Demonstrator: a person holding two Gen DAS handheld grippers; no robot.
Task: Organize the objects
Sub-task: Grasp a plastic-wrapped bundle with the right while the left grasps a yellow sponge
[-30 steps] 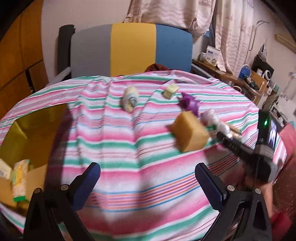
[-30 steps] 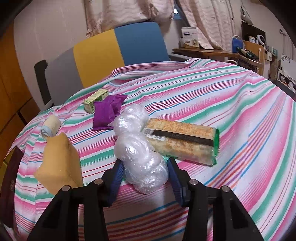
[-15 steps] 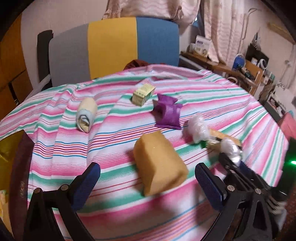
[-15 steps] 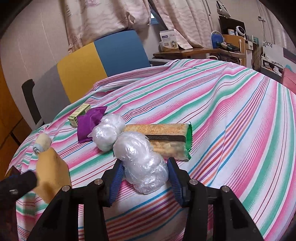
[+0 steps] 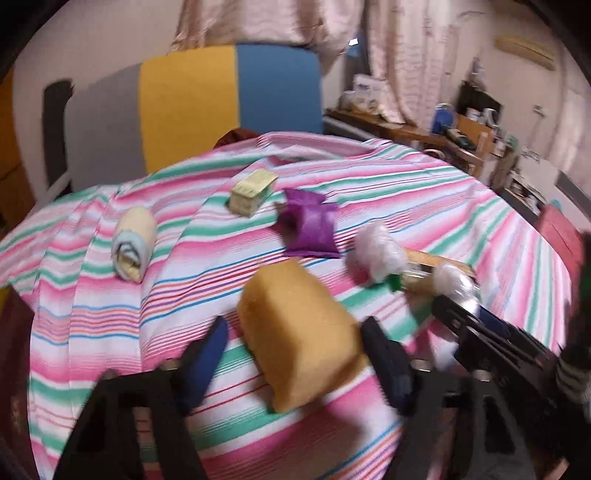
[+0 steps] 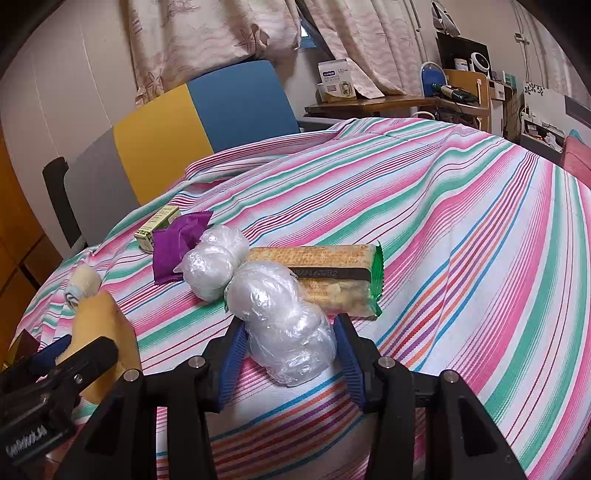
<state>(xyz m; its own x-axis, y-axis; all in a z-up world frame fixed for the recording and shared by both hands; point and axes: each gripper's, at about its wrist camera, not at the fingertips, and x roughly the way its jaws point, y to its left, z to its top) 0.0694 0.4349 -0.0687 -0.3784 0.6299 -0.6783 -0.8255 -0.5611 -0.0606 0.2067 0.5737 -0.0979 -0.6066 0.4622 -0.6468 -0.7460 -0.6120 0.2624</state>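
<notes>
Bottom centre of the left view: my left claw (image 5: 291, 354) straddles the yellow sponge block (image 5: 299, 332), jaws closing in on it. The right finger sits at the block's edge; the left finger shows a gap, so no firm grip yet. The frame is blurred.

Bottom centre of the right view: my right claw (image 6: 288, 354) is clenched on the near plastic-wrapped bundle (image 6: 284, 321), both blue pads pressed into its sides. The bundle rests on the striped cloth of the desk (image 6: 461, 258).

Just behind it, touching: a second plastic-wrapped bundle (image 6: 214, 266) up and left, and a cracker packet (image 6: 332, 280) with green ends lying crosswise behind. These crowd the held bundle's far side.

Lower left of the right view: the left claw's black body overlaps the sponge block.

Further back, centre-left: a purple pouch (image 6: 177, 247) touching the second bundle, and beyond it a small pale-green box (image 6: 157, 225) just beside the pouch. At the far left, a rolled cloth (image 5: 131, 247), well apart from the rest.

Lower left edge of the left view: a dark maroon thing (image 5: 14, 362), partly cut off; I cannot tell what it is.

Far side: a chair (image 6: 177, 133) with grey, yellow and blue back panels at the desk's edge, curtains (image 6: 221, 33) above, and a cluttered wooden side table (image 6: 369, 103) at the upper right.
</notes>
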